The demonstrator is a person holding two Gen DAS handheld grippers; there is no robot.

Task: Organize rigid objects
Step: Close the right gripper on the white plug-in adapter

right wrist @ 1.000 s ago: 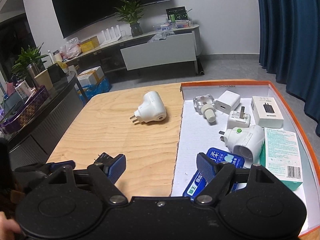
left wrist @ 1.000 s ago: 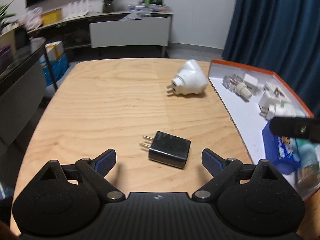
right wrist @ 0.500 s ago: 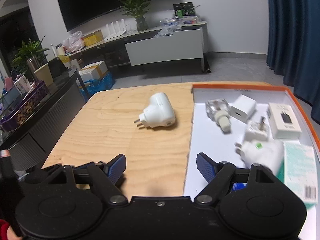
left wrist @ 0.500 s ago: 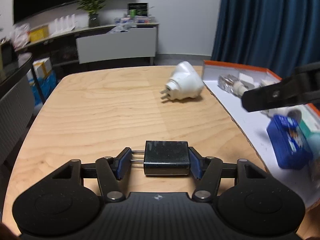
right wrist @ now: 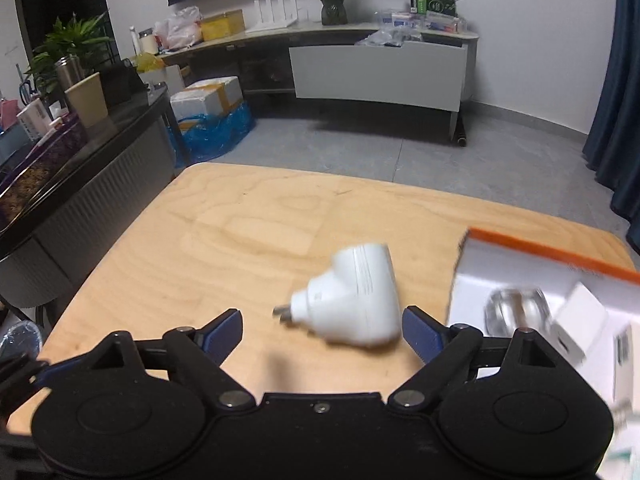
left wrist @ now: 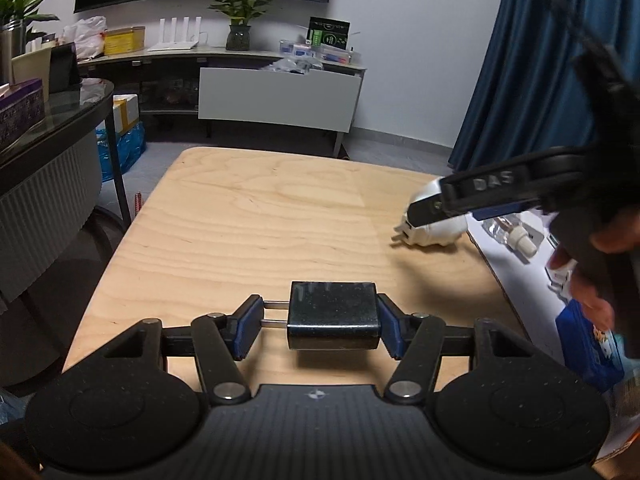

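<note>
The jaws of the left gripper (left wrist: 320, 322) are clenched on a black charger (left wrist: 333, 320), low in the centre of the left wrist view: one blue pad meets its two metal prongs, the other presses its opposite side, above the wooden table (left wrist: 260, 216). The right gripper (right wrist: 322, 330) stands released; its jaws have just been opening wider, and the white plug adapter (right wrist: 352, 296) lies blurred on the table between them, untouched by either pad. At the right edge of that view sits the orange-rimmed tray (right wrist: 552, 254), holding small white and clear items.
</note>
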